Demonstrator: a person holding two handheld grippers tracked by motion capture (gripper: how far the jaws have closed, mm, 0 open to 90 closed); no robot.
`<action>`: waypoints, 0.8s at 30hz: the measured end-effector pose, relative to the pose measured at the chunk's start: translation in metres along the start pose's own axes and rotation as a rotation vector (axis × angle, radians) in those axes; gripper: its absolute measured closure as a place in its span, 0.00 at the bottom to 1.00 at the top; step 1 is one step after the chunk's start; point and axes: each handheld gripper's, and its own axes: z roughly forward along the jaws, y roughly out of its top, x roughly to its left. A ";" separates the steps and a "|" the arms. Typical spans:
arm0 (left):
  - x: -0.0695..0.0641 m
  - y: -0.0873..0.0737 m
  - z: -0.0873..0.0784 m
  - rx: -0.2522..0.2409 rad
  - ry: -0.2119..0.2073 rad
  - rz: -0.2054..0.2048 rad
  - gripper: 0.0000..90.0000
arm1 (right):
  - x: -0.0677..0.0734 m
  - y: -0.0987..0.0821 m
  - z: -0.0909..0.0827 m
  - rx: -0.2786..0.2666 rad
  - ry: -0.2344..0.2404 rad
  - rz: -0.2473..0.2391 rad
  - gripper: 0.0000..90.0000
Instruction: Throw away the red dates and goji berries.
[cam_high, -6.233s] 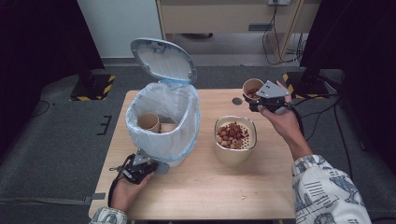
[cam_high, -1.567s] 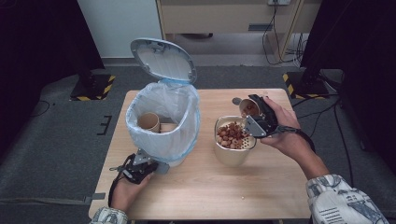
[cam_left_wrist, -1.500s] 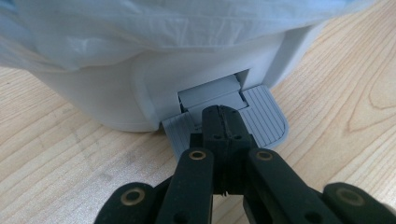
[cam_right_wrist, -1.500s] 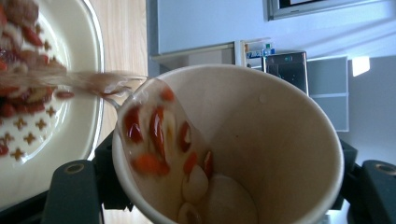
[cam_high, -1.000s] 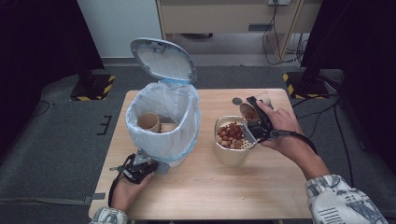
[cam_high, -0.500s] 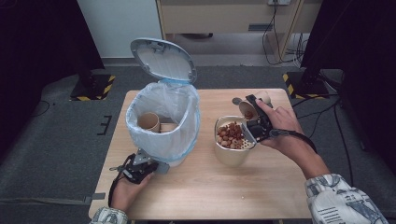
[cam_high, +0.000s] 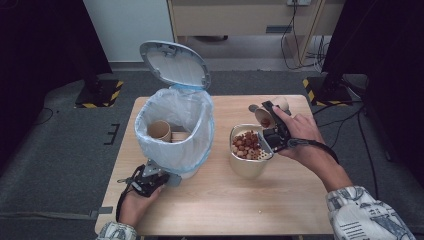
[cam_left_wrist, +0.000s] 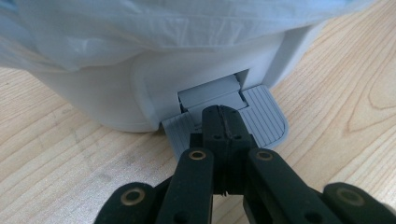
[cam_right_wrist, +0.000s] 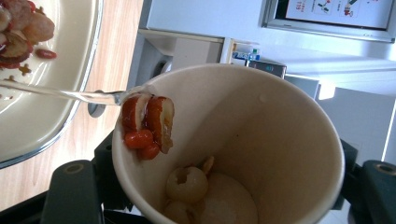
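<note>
The right claw (cam_high: 272, 131) is gripping a tilted cup (cam_right_wrist: 233, 149) over the strainer (cam_high: 248, 145) near the bench's right edge, risking spilled fruit, while the closed left claw (cam_left_wrist: 223, 126) is pressing the bin's pedal (cam_left_wrist: 261, 119).

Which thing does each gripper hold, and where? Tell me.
The right gripper holds a paper cup, tilted over the bowl, by its lower body. The left gripper holds nothing; its shut fingers press the bin's pedal.
</note>
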 end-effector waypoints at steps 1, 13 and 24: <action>0.000 0.000 0.000 0.000 0.000 -0.003 1.00 | 0.000 0.000 0.000 0.000 -0.001 -0.003 0.29; 0.000 0.000 0.000 0.000 0.000 -0.002 1.00 | -0.007 0.003 0.000 -0.002 -0.014 -0.010 0.29; 0.000 0.000 0.000 0.000 0.000 -0.002 1.00 | -0.017 0.004 -0.005 -0.008 -0.042 -0.027 0.30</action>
